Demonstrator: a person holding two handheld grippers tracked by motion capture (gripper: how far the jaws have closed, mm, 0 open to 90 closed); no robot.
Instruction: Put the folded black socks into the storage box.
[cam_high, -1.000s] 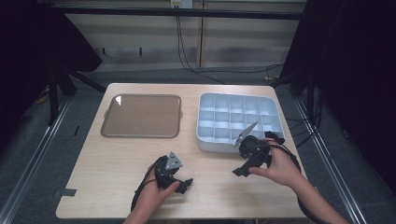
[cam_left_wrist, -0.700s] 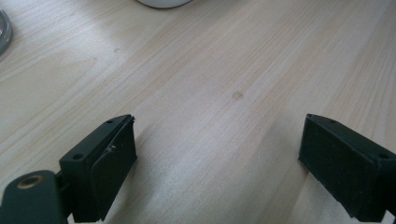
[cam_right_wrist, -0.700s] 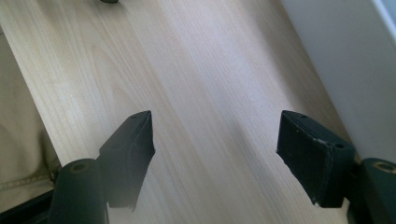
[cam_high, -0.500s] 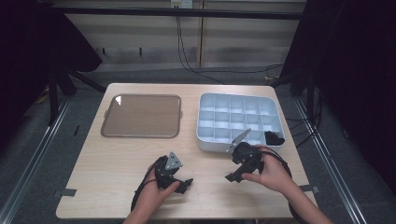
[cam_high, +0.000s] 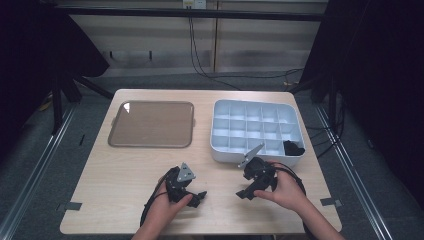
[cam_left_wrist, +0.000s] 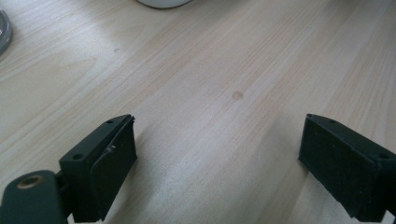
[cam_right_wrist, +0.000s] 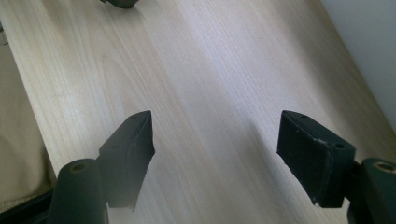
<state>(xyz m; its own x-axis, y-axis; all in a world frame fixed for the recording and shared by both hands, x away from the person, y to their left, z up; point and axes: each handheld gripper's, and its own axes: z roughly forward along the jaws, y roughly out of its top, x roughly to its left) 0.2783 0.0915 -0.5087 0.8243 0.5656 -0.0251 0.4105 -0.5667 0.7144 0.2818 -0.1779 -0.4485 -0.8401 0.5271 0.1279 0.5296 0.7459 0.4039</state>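
Note:
My left gripper (cam_high: 199, 196) rests low on the wooden table (cam_high: 125, 170) near its front edge, jaws wide apart; in the left gripper view it (cam_left_wrist: 217, 154) is open over bare wood. My right gripper (cam_high: 244, 194) sits a little to the right, in front of the white compartment tray (cam_high: 255, 156); in the right gripper view it (cam_right_wrist: 215, 140) stands open with only wood between its fingers. A small black object (cam_high: 294, 148) lies in the tray's near right compartment.
A brown flat tray (cam_high: 152, 124) lies at the back left of the table. The white tray's side (cam_right_wrist: 369, 51) rises close on the right in the right gripper view. Black cables trail from both grippers toward the front edge. Dark frame legs flank the table.
My right hand has come down and back from the white tray's front rim toward the table's front edge. The left hand has stayed put.

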